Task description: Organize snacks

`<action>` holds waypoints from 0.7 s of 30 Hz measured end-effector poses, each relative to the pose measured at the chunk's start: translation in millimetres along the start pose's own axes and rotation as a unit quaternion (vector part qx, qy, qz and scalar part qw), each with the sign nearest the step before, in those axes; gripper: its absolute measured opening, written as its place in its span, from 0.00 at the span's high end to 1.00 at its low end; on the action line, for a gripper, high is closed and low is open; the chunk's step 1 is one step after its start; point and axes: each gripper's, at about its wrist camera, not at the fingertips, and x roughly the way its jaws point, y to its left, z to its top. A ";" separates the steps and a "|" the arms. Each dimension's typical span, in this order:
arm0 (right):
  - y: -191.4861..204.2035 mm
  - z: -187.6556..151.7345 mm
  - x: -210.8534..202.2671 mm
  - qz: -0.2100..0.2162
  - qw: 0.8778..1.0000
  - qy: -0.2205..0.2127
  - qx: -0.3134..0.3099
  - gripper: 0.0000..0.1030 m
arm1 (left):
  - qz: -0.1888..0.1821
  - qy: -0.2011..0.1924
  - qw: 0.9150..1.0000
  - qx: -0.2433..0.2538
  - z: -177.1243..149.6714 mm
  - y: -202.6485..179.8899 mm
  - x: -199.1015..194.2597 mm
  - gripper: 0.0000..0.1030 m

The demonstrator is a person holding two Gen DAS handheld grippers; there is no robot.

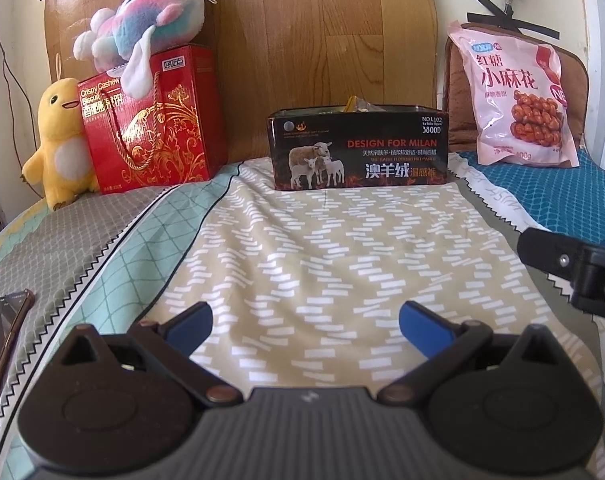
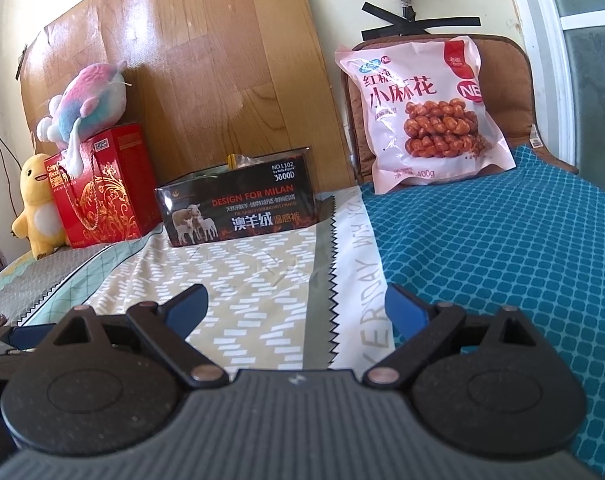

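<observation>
A black open-top box printed "DESIGN FOR MILAN" [image 1: 358,148] stands on the bed against the wooden headboard, with snack wrappers [image 1: 360,105] showing above its rim; it also shows in the right wrist view [image 2: 238,208]. A pink bag of twisted dough snacks [image 1: 520,96] leans on a brown cushion at the right, also in the right wrist view [image 2: 426,116]. My left gripper [image 1: 305,320] is open and empty above the beige sheet. My right gripper [image 2: 296,304] is open and empty; part of it shows at the right edge of the left wrist view [image 1: 574,268].
A red cashew biscuit gift box [image 1: 154,120] stands at the left with a pastel plush toy [image 1: 142,20] on top and a yellow duck plush [image 1: 58,136] beside it. A phone [image 1: 2,332] lies at the left bed edge. A teal mat [image 2: 502,248] covers the right side.
</observation>
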 end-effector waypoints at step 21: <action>-1.2 -0.2 -0.7 -0.003 1.000 0.003 0.003 0.06 | 0.006 0.002 1.000 -0.001 -0.9 -1.0 1.4 0.00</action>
